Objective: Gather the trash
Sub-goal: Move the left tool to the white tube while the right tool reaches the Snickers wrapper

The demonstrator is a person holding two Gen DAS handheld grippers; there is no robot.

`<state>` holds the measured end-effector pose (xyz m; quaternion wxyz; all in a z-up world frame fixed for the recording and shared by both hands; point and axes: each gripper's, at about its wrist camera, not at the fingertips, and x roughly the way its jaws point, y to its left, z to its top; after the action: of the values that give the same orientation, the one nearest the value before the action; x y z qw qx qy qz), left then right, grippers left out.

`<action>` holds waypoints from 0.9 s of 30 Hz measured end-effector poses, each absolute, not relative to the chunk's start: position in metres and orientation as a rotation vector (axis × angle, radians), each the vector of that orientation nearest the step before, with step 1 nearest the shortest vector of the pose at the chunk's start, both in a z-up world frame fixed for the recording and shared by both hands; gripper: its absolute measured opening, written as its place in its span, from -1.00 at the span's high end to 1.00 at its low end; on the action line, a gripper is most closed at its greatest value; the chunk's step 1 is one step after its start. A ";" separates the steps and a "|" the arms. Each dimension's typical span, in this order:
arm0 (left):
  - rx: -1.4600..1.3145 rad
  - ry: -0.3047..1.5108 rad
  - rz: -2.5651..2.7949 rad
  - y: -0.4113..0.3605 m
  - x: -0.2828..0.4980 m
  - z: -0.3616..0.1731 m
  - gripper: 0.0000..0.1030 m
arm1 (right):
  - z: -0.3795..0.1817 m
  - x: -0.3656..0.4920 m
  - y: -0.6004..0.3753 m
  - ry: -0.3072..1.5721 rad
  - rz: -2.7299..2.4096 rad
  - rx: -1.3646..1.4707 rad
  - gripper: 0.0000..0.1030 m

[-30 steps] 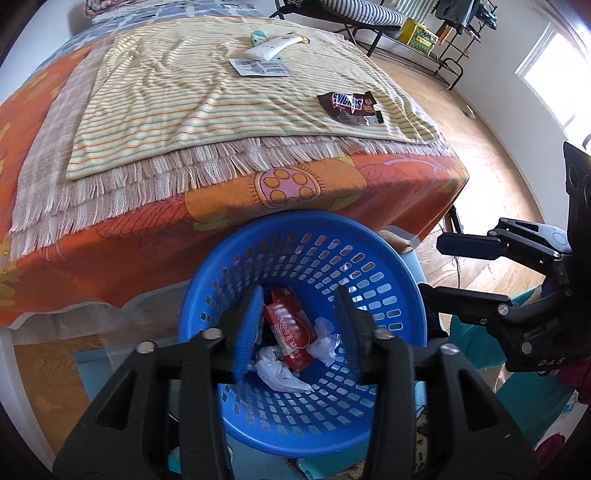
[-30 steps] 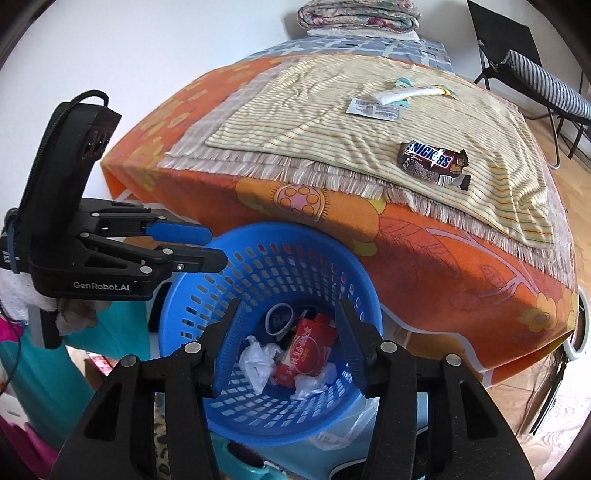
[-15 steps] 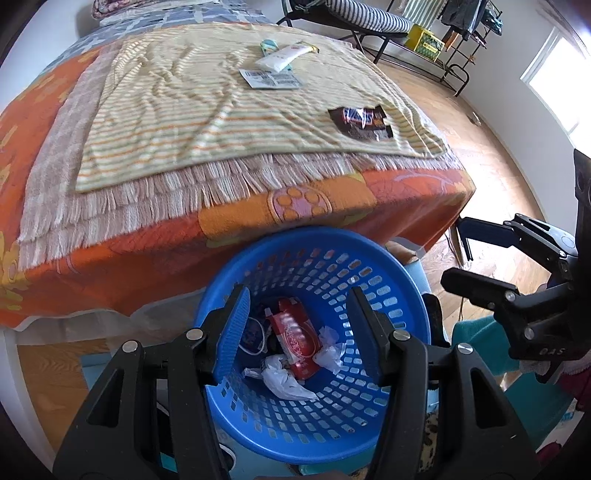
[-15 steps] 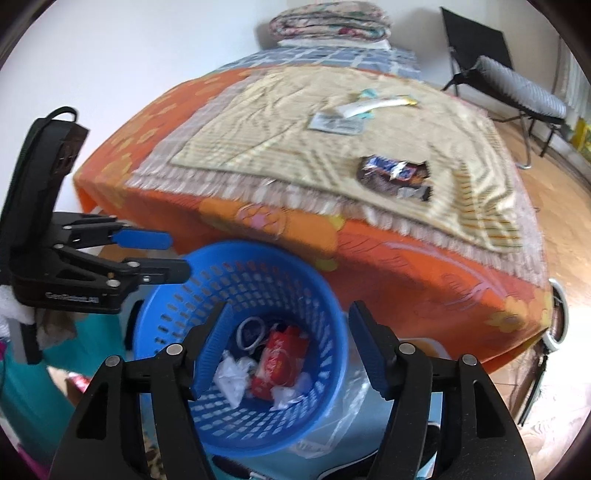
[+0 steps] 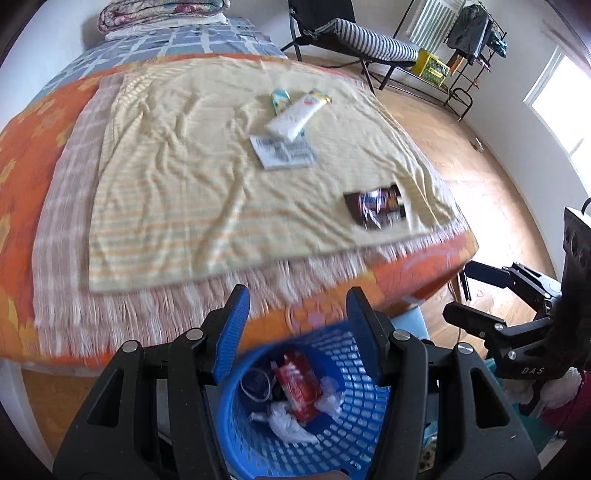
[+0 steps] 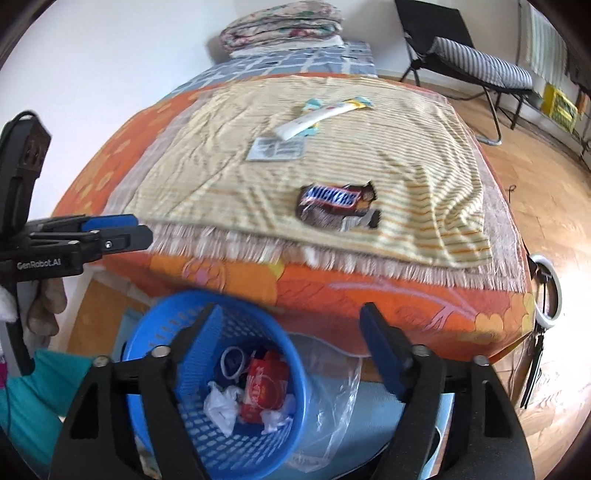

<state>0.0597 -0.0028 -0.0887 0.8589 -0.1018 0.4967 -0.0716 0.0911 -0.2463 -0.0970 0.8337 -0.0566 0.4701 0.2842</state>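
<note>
A blue mesh basket (image 5: 354, 435) (image 6: 155, 332) stands on the floor at the bed's foot and holds a red wrapper (image 5: 299, 384) (image 6: 262, 384) and crumpled white plastic. On the striped yellow blanket lie a Snickers wrapper (image 5: 376, 206) (image 6: 336, 203), a white tube (image 5: 295, 116) (image 6: 314, 118) and a printed paper label (image 5: 284, 151) (image 6: 275, 148). My left gripper (image 5: 295, 314) (image 6: 144, 230) is open and empty above the basket. My right gripper (image 6: 291, 332) (image 5: 458, 291) is open and empty, to the right of the left one.
The bed has an orange cover (image 6: 369, 295) with folded blankets (image 6: 280, 26) at its head. A clear plastic bag (image 6: 328, 406) lies beside the basket. A striped folding chair (image 5: 369, 40) and a clothes rack (image 5: 476, 22) stand on the wooden floor beyond the bed.
Both grippers have lifted and tilted up from the basket towards the bed top. Both jaws have opened wider. The basket now sits lower in both views.
</note>
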 end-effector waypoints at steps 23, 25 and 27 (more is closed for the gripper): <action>-0.279 0.955 -0.159 0.001 0.214 -0.070 -0.08 | -0.124 0.220 -0.250 1.128 0.542 0.096 -0.51; -0.278 0.958 -0.160 -0.001 0.229 -0.075 -0.08 | -0.127 0.226 -0.249 1.133 0.543 0.105 -0.51; -0.276 0.965 -0.157 -0.002 0.243 -0.081 -0.08 | -0.130 0.230 -0.248 1.134 0.544 0.108 -0.51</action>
<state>0.2430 -0.0020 -0.0810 0.8738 -0.1321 0.4620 -0.0750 0.2298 -0.2481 -0.1300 0.8073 0.0504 0.5302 0.2542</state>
